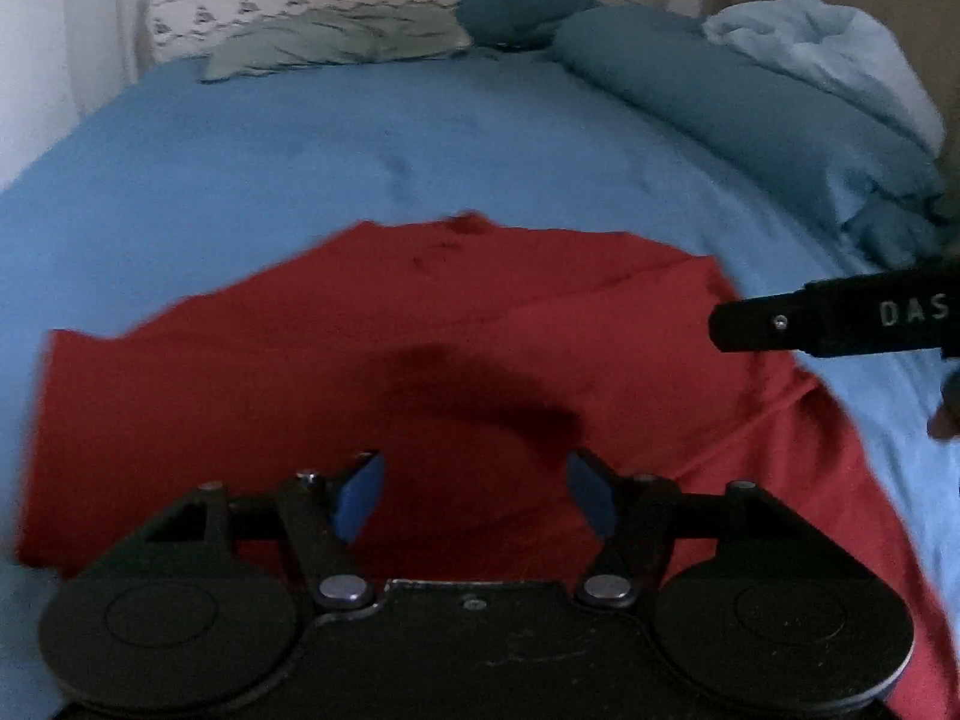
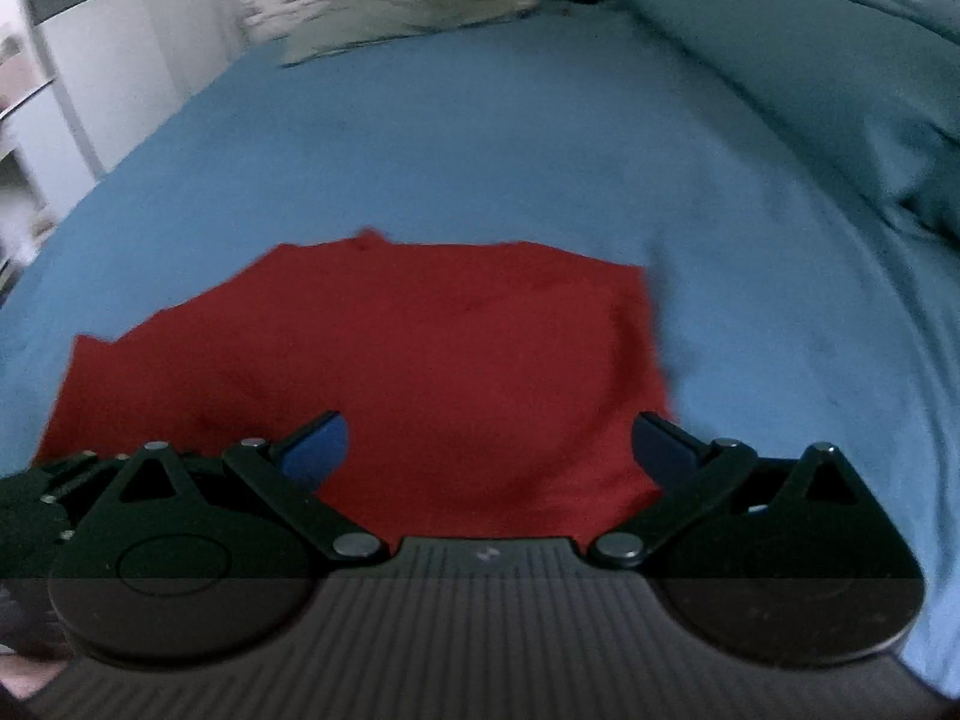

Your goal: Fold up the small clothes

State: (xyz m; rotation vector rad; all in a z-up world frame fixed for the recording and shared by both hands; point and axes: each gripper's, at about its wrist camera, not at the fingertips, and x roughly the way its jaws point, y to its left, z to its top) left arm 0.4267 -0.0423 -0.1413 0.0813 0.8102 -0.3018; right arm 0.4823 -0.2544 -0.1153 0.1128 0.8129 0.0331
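Shirt [image 1: 372, 360] lay long axis crosswise just ahead of both spread, empty grippers, left [image 1: 474, 495] nearer than right [image 2: 489, 450]

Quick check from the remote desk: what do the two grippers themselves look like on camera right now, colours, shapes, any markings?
Both grippers, left and right, are matte black, with two round discs, silver pivot pins, angled link arms and blue finger pads. The right one's body is ribbed, and its side bears white letters "DAS".
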